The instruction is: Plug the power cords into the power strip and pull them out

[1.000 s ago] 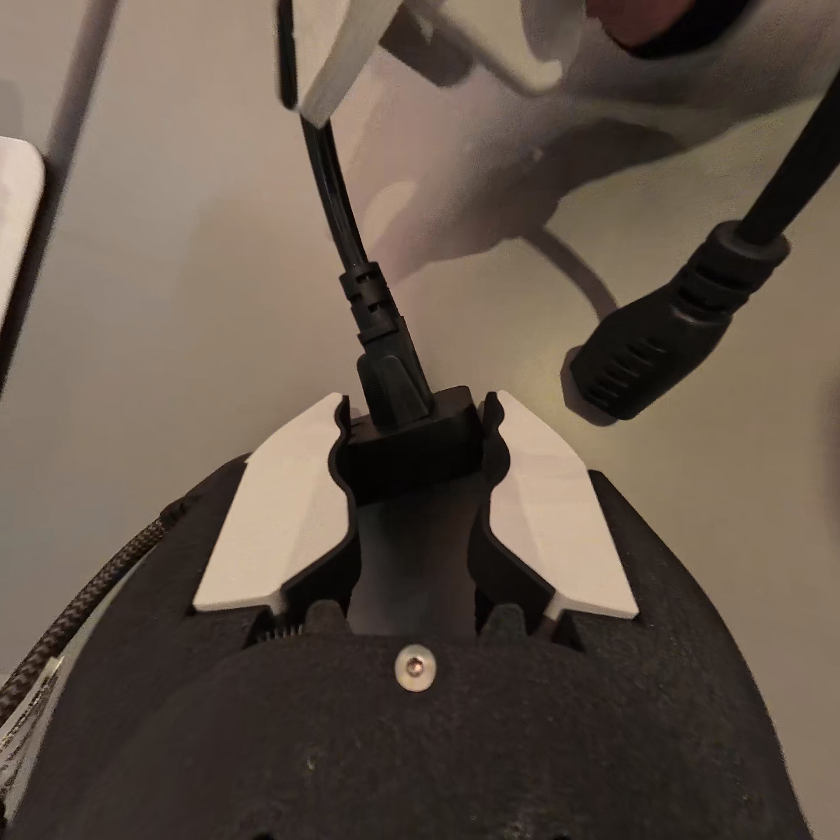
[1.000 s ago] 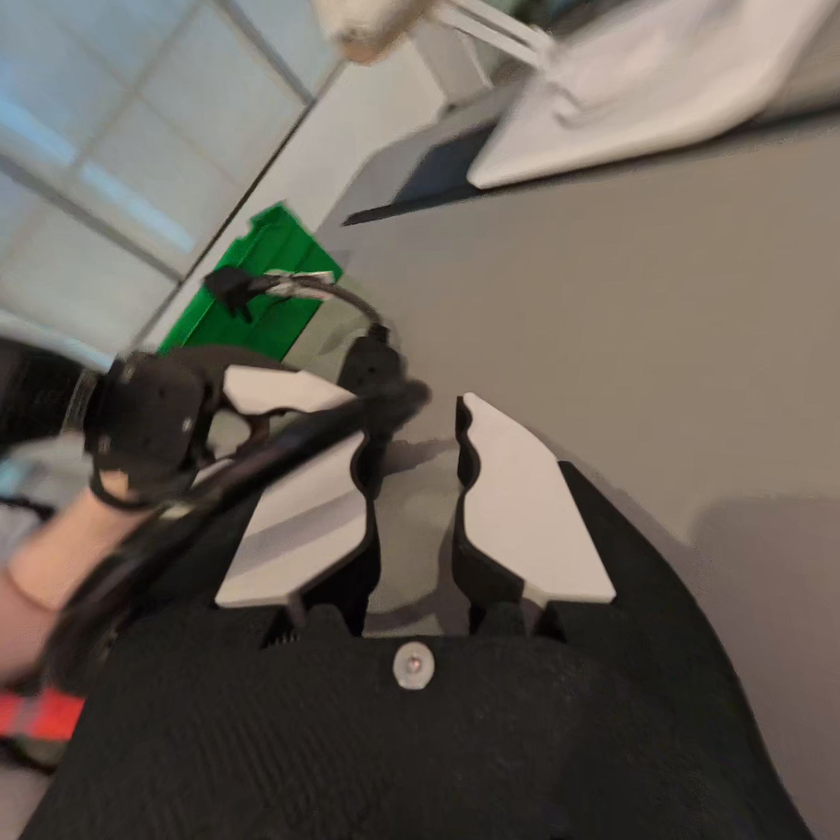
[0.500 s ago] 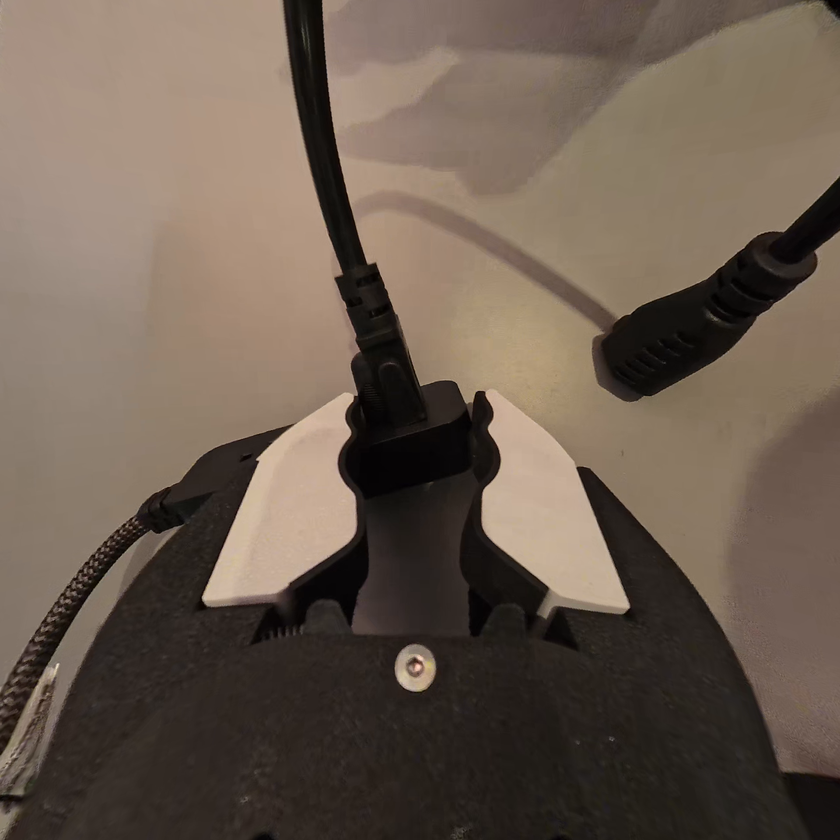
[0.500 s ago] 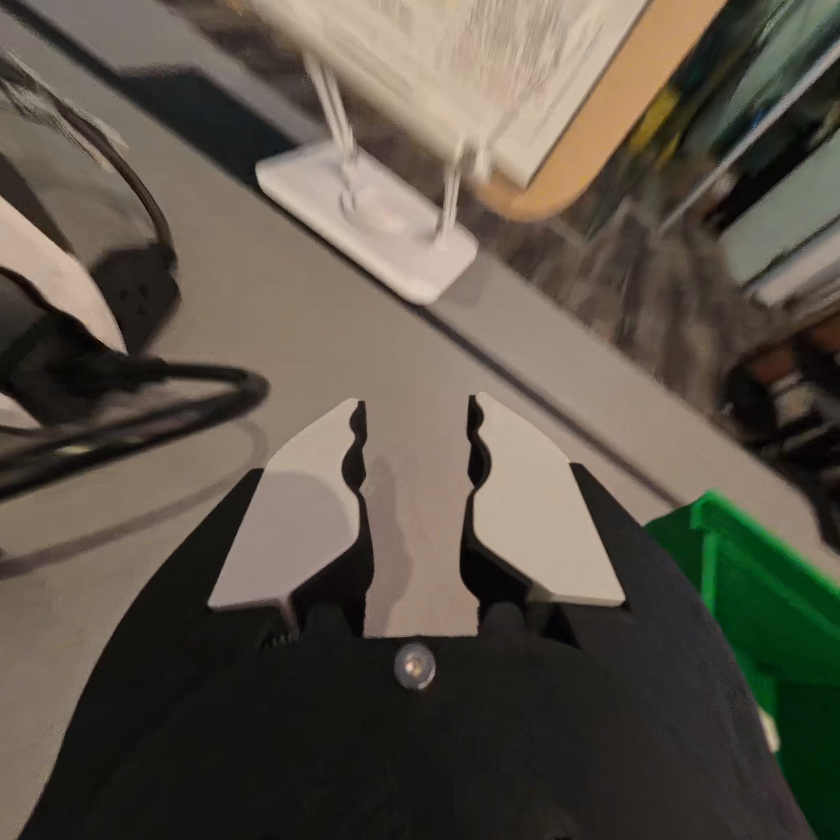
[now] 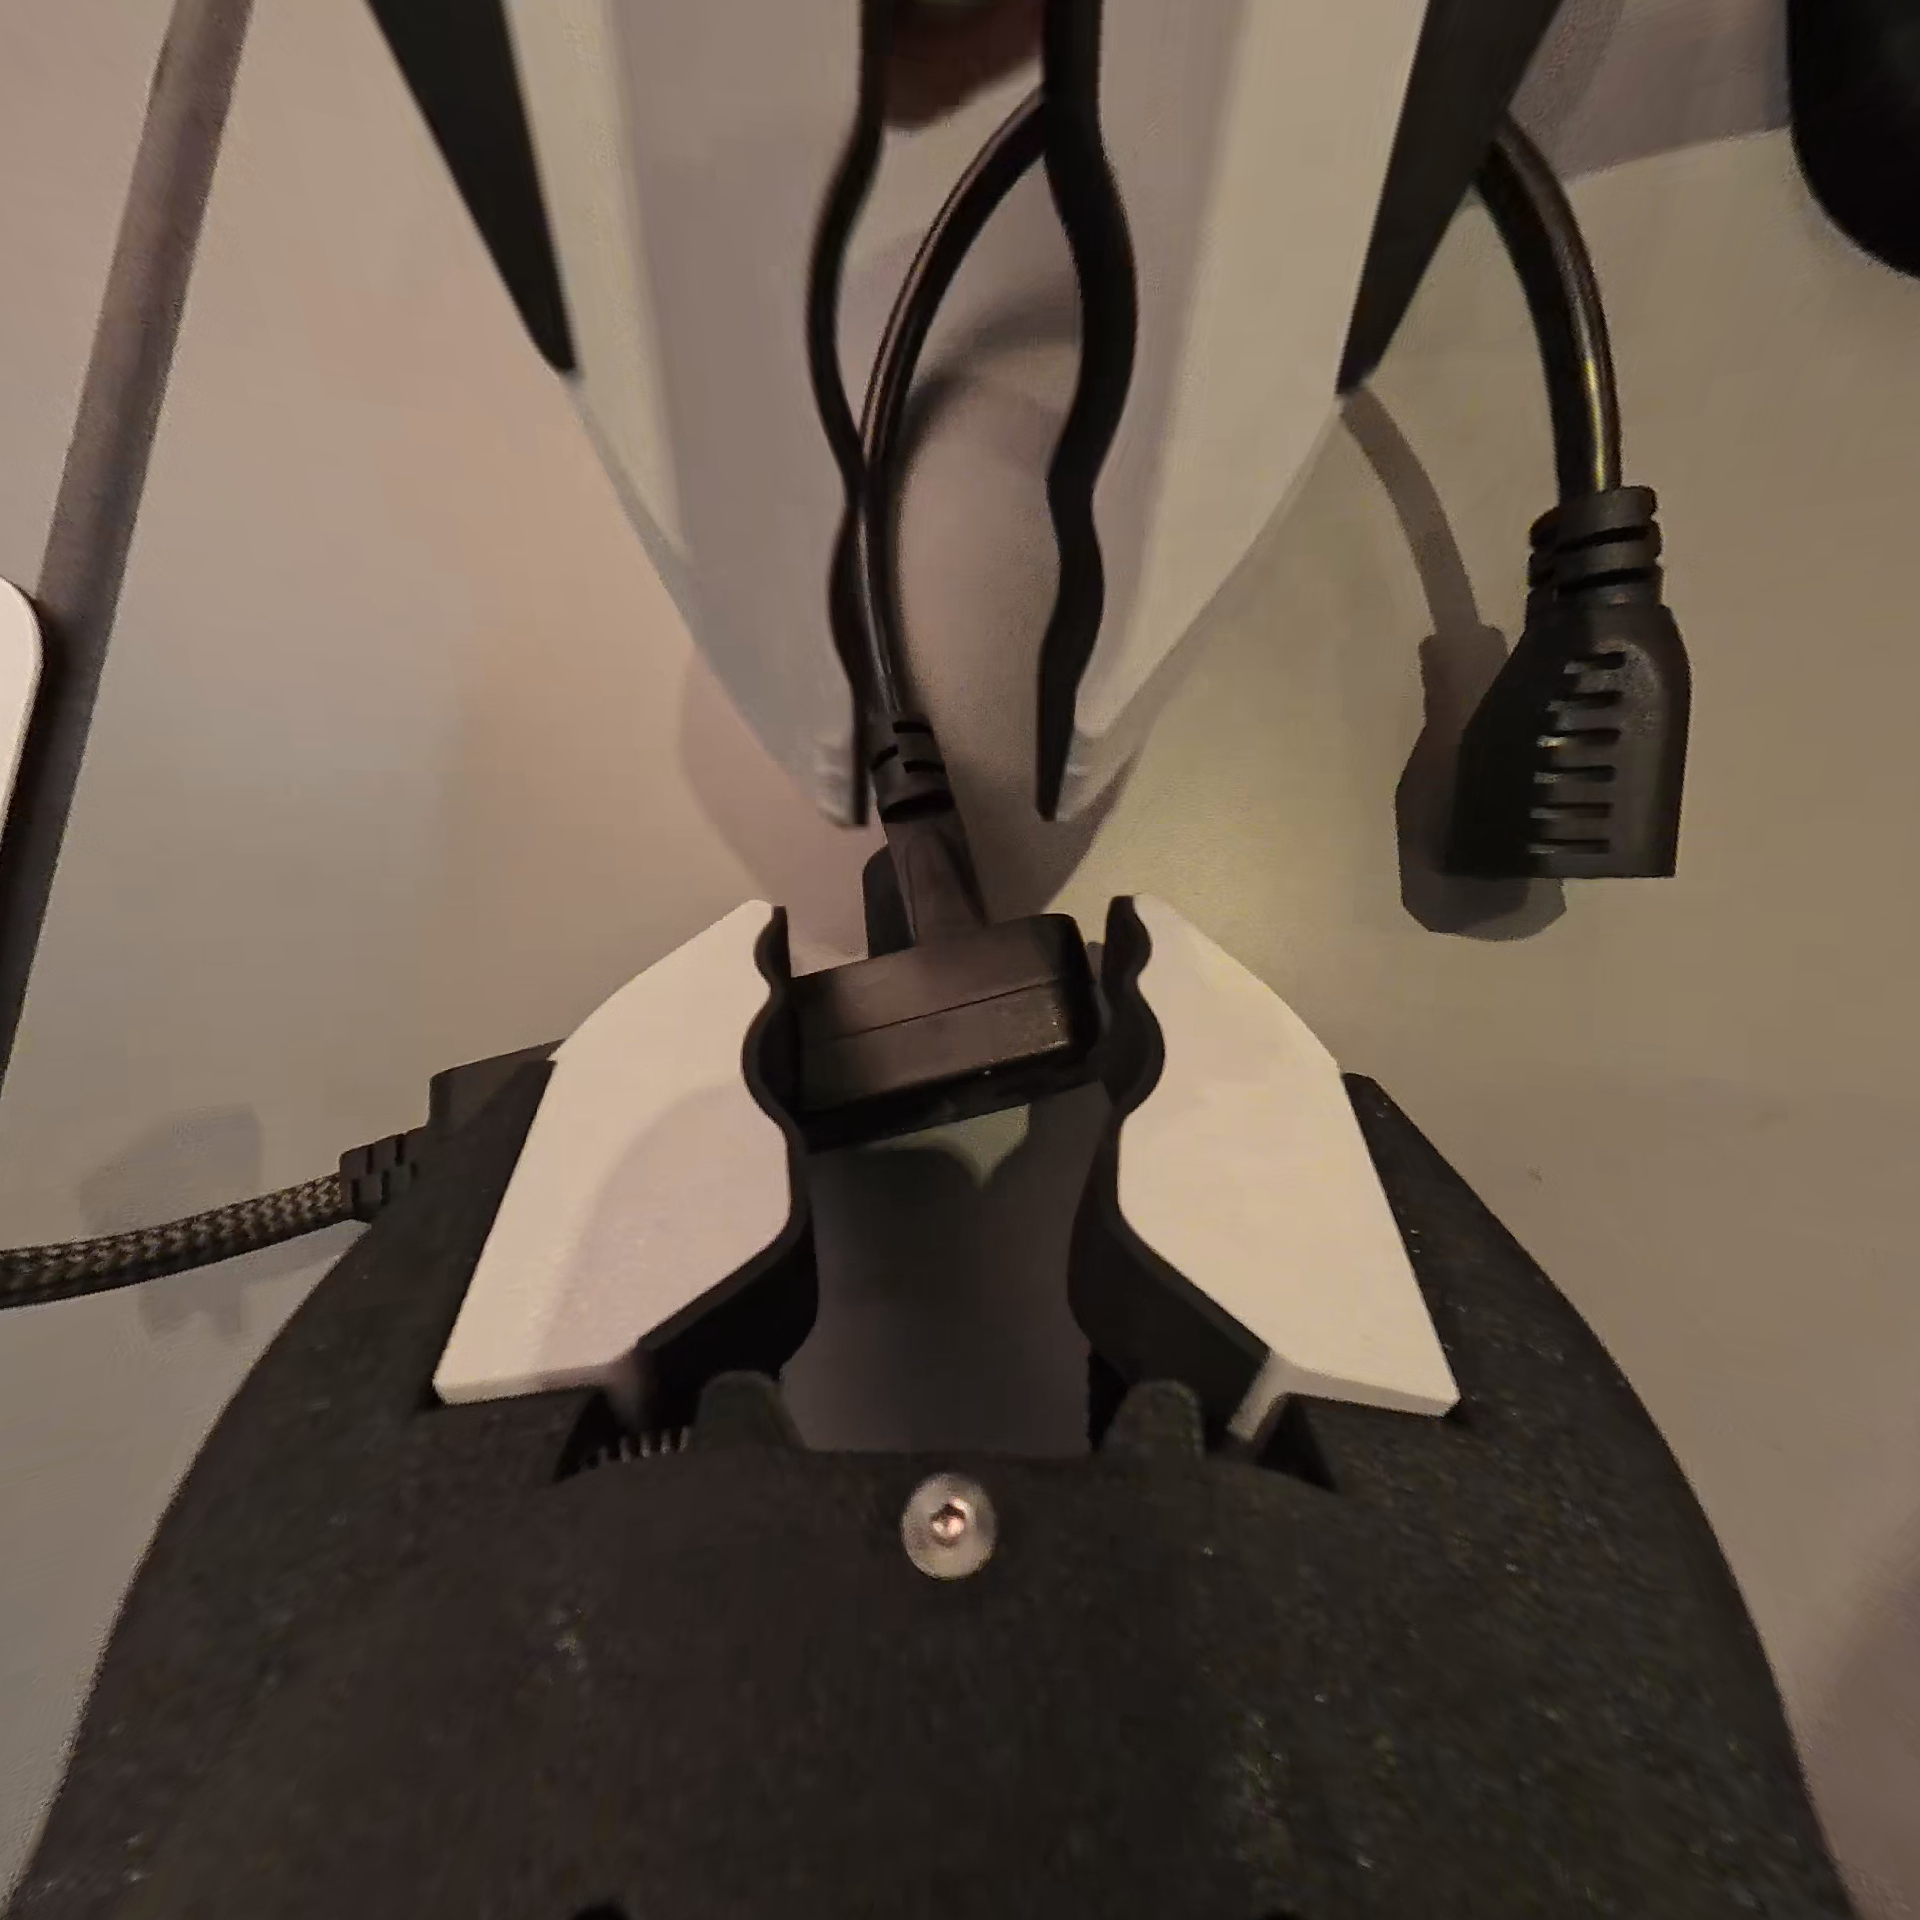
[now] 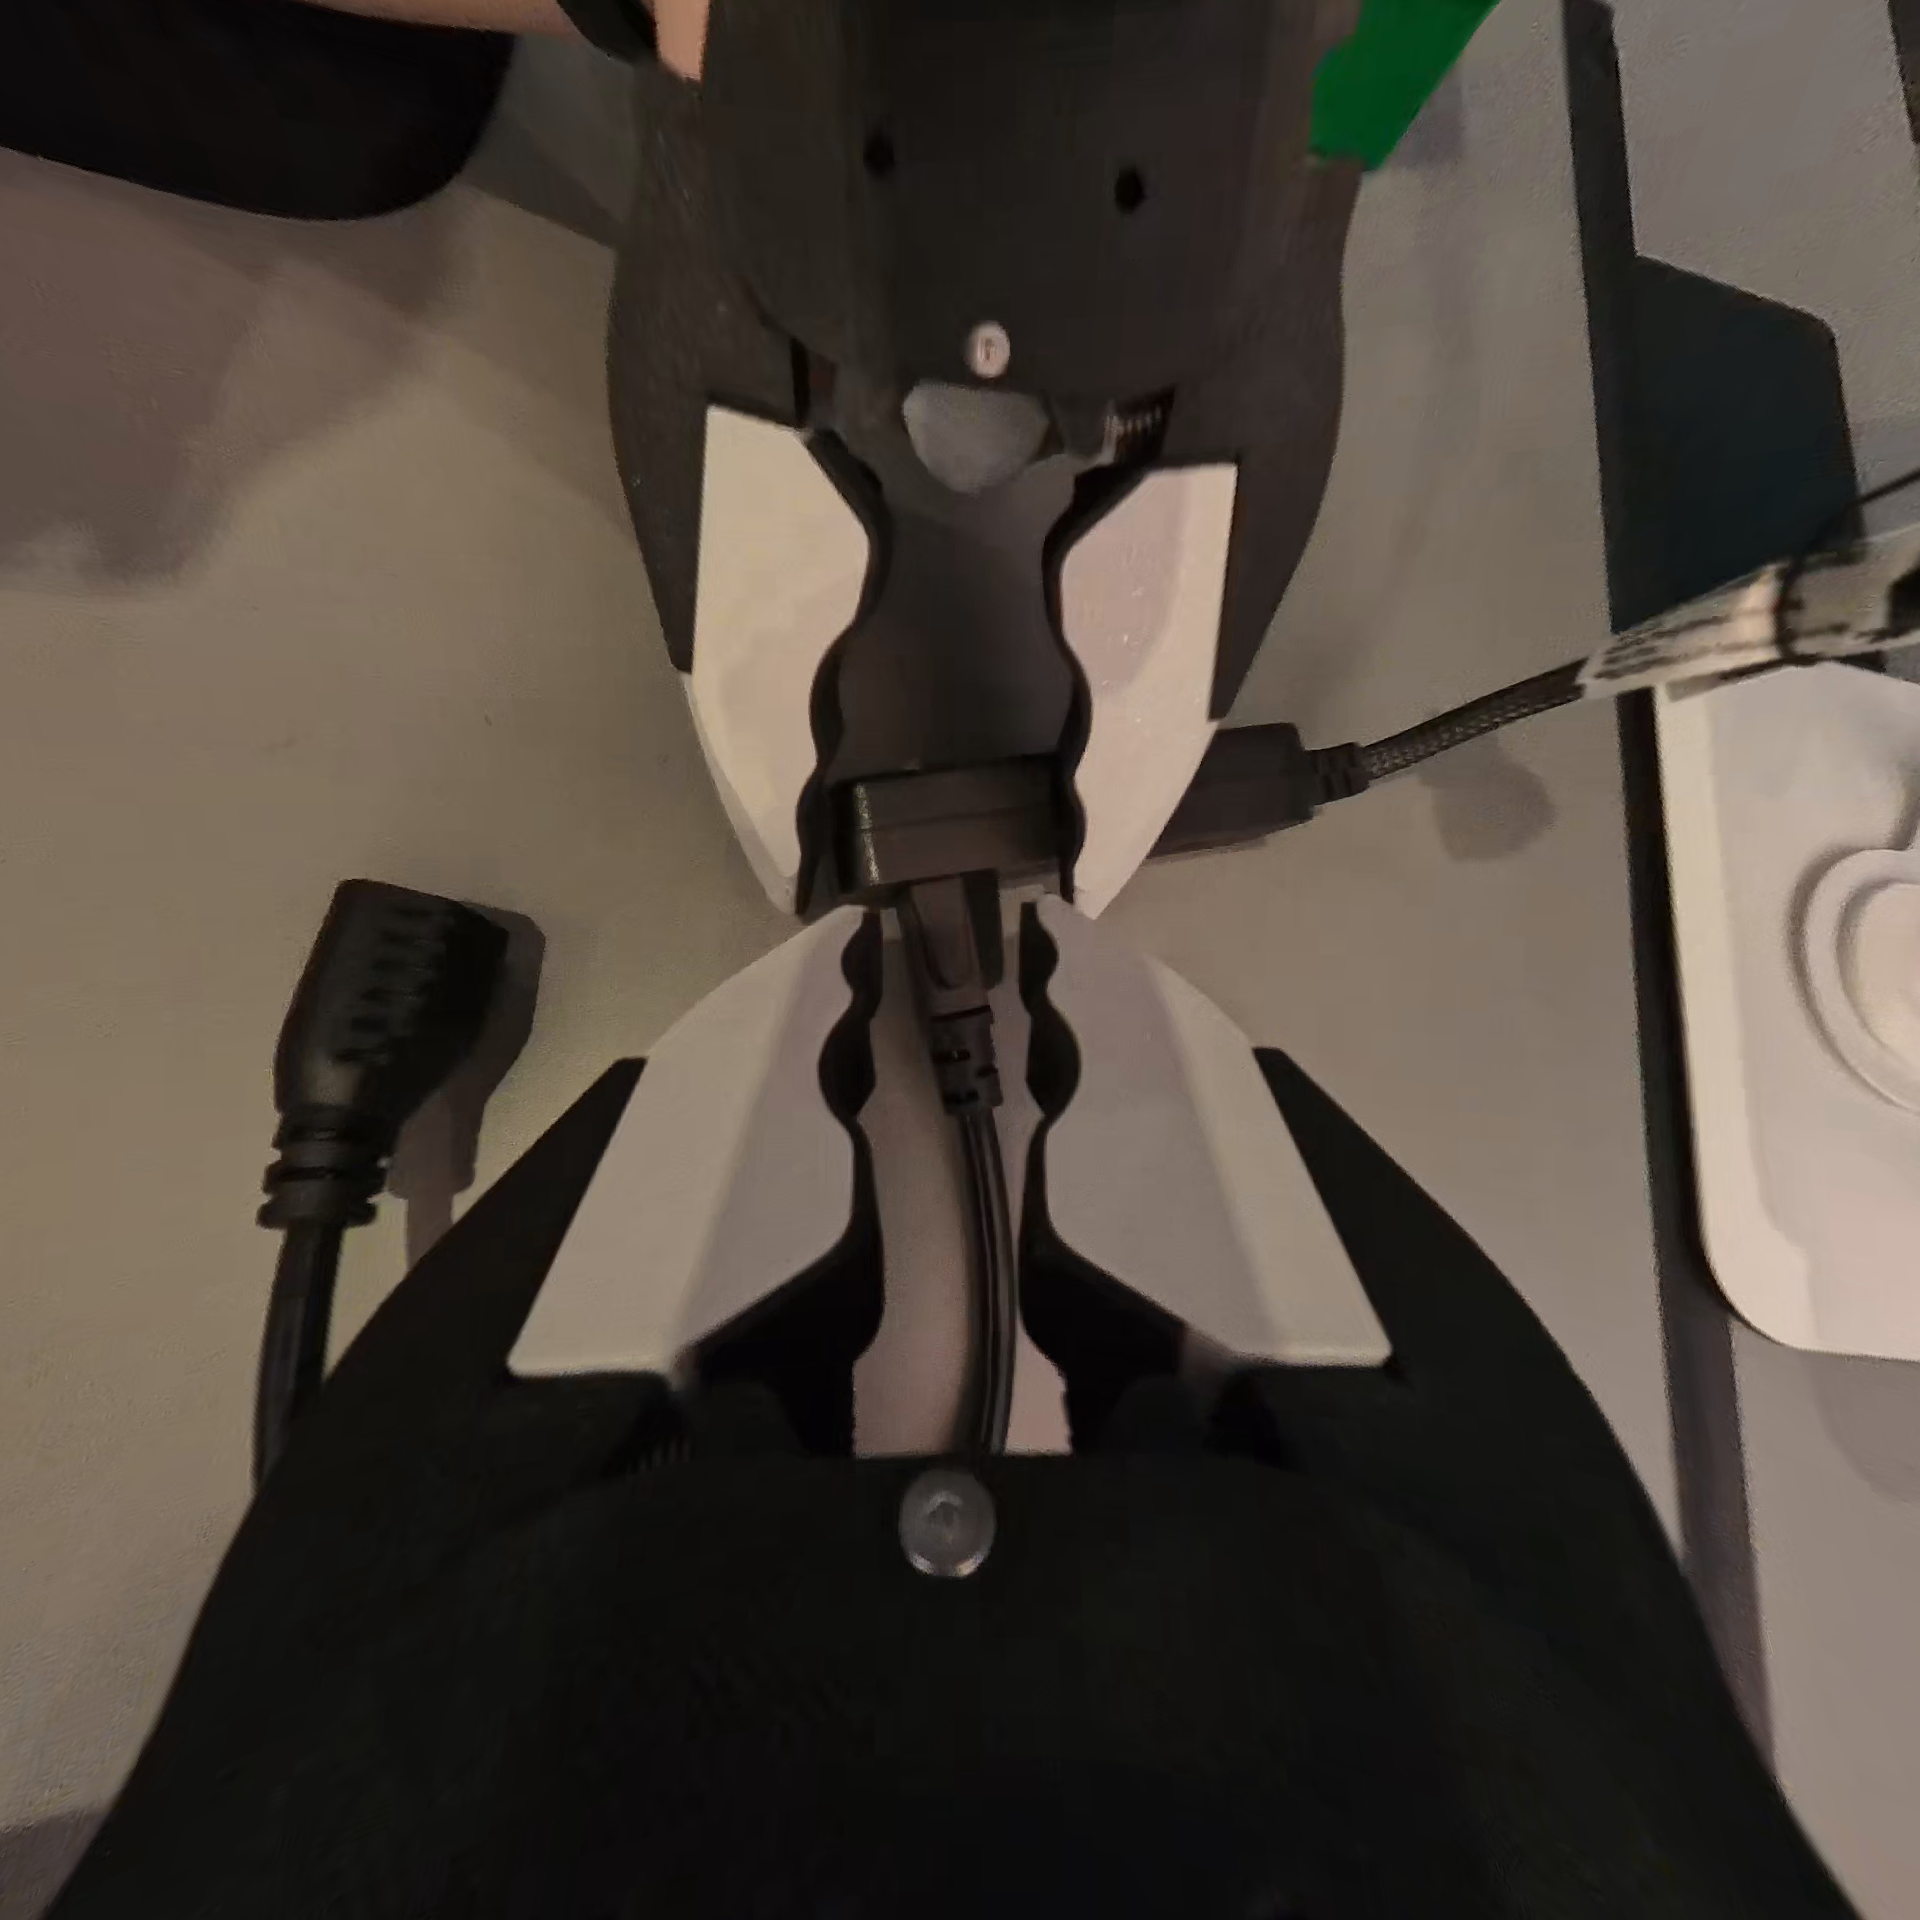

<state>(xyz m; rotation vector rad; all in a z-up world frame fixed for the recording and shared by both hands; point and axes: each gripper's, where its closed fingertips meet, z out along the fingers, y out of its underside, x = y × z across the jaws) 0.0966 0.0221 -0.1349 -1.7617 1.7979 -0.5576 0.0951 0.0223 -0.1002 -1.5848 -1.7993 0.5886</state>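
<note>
Gripping a flat black block (image 5: 935, 1023), the left tool (image 5: 943, 951) has its white fingers (image 5: 665, 1122) closed against both sides of it, above the pale grey counter (image 5: 312, 623). What the block is cannot be told for certain; a black plug (image 5: 920, 831) sits in its far face, and the plug's cord (image 5: 904, 364) runs away between the fingers of the right tool (image 5: 951, 810).

Right wrist view: right tool (image 6: 948, 920) faces the left one tip to tip, fingers parted either side of the plug (image 6: 961, 987). Whether the pads touch it cannot be told. Cord (image 6: 987, 1247) lies down the gap toward the tool body.

Second black cord end (image 6: 384, 997), a ribbed connector, lies loose on the counter, well to the side of both tools. Braided cable (image 6: 1475, 732) leaves the left tool. White moulded base (image 6: 1808, 1039) at the counter edge; green object (image 6: 1371, 73) behind.
</note>
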